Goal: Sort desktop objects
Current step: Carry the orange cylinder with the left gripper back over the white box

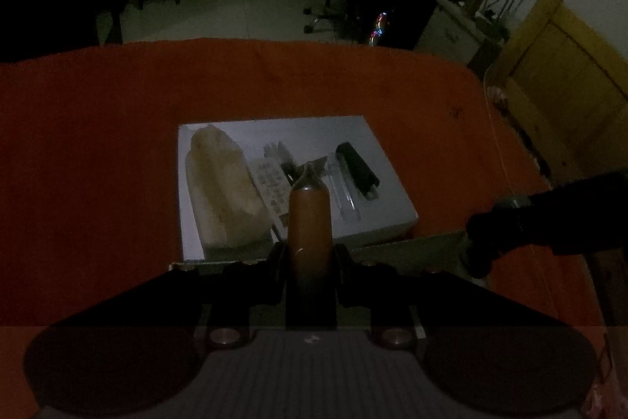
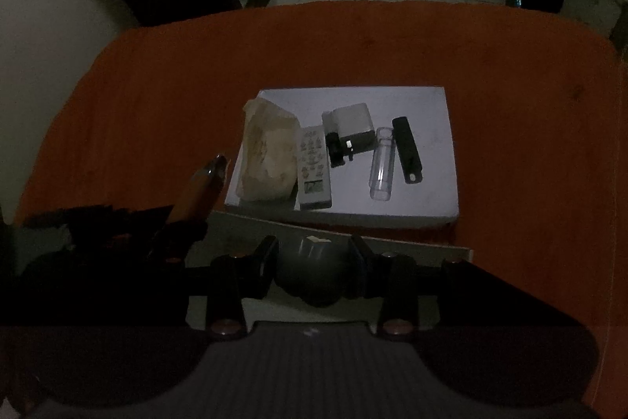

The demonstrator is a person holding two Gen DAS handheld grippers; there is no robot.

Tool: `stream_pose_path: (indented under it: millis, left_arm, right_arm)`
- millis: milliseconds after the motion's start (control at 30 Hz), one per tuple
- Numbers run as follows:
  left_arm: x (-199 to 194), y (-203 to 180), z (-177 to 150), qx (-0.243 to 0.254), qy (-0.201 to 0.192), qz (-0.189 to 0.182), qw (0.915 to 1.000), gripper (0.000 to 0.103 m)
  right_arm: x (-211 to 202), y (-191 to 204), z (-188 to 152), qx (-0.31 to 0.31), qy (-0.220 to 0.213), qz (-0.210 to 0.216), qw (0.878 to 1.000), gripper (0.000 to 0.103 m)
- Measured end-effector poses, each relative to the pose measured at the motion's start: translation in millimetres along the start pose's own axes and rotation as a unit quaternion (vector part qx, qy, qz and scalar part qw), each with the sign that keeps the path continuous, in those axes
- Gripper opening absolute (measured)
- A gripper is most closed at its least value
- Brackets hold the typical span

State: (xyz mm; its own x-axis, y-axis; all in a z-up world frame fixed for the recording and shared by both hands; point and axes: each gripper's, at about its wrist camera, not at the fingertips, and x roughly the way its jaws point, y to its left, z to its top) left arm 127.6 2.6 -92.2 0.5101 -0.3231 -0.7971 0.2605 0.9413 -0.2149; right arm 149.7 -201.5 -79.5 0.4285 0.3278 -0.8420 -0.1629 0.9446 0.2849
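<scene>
The left gripper [image 1: 309, 254] is closed around a brown tube [image 1: 309, 222], stiff and probably light, held near its base. The right gripper [image 2: 314, 269] clamps a dark round object [image 2: 314, 273] before the white board [image 2: 424, 105]

Both grippers share one build. The left gripper [image 1: 310, 262] has two black fingers [image 1: 276, 269] with flat inner pads, each sitting on a black wedge-shaped arm that widens toward the camera. Beside the fingers, small brass-coloured screws dot the arm tops. Nearer the camera than the fingers sit two round copper-toned bolt heads on either side of a grey ribbed plate bearing a small pale mark at its front edge. The right gripper [image 2: 314, 269] shows the same black fingers [image 2: 265, 268], copper bolts, ribbed grey plate and rounded dark side lobes.
</scene>
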Motion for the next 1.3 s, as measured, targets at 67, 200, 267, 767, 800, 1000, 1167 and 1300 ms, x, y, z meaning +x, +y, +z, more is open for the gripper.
stream_pose_path:
  millis: [67, 200, 267, 767, 800, 1000, 1167, 1300]
  left_arm:
    - [1, 0, -2, 0.0, 0.003, -0.001, 1.0, 0.021]
    - [3, -2, -6, 0.004, 0.008, 0.0, 1.0, 0.021]
    - [3, -4, -8, 0.006, 0.009, 0.0, 0.9999, 0.021]
    - [6, -10, -24, 0.005, 0.025, -0.003, 0.9997, 0.021]
    - [7, -10, -26, 0.005, 0.027, -0.003, 0.9996, 0.021]
    - [18, -11, -41, 0.006, 0.047, -0.001, 0.9989, 0.021]
    - [26, -14, -54, 0.009, 0.061, 0.003, 0.9981, 0.021]
    - [32, -14, -63, 0.01, 0.068, 0.009, 0.9976, 0.021]
  right_arm:
    - [2, 0, -1, -0.001, 0.004, 0.001, 1.0, 0.042]
    - [5, 0, -3, -0.001, 0.009, 0.0, 1.0, 0.042]
    - [5, 0, -3, -0.001, 0.01, 0.0, 1.0, 0.042]
    - [9, -5, -11, -0.002, 0.021, -0.01, 1.0, 0.042]
    - [11, -5, -13, -0.002, 0.024, -0.011, 1.0, 0.042]
    - [24, -9, -25, -0.004, 0.042, -0.021, 0.999, 0.042]
    - [36, -13, -35, -0.006, 0.055, -0.031, 0.998, 0.042]
    - [46, -16, -44, -0.008, 0.066, -0.039, 0.997, 0.042]
